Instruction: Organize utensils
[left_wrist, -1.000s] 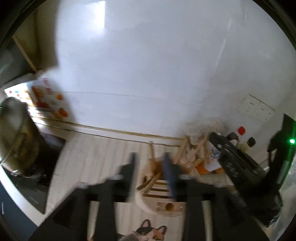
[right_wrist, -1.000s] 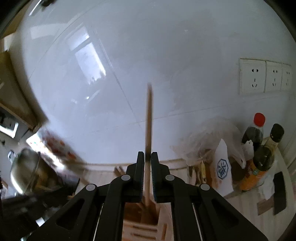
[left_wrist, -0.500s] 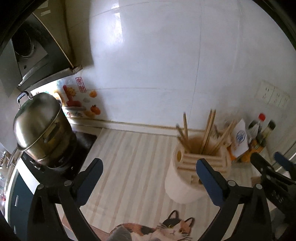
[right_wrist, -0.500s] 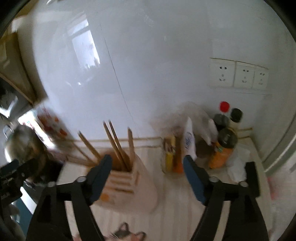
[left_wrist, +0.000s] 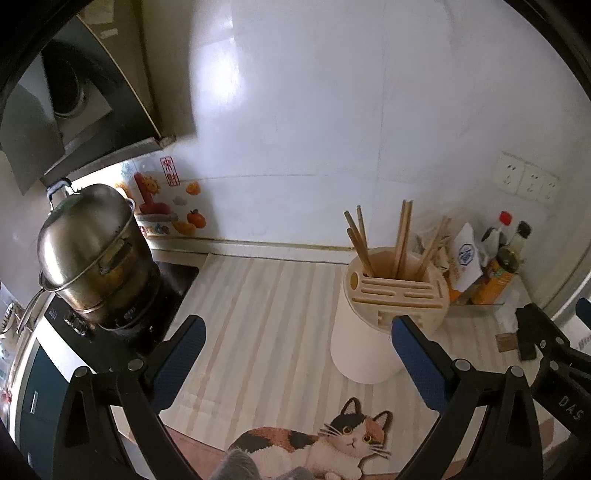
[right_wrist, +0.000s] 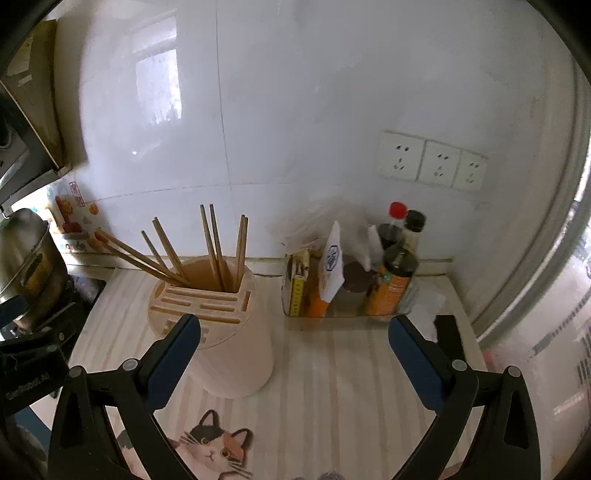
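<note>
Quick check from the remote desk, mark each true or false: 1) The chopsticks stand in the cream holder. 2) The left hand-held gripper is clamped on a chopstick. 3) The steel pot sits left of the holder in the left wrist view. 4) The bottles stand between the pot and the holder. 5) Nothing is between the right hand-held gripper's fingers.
1) True: the chopsticks stand in the cream holder.
2) False: the left hand-held gripper is wide open and holds nothing.
3) True: the steel pot sits left of the holder, on the stove.
4) False: the bottles stand on the holder's far side from the pot, below the wall sockets.
5) True: the right hand-held gripper, its jaws opening, has nothing between them.
</note>
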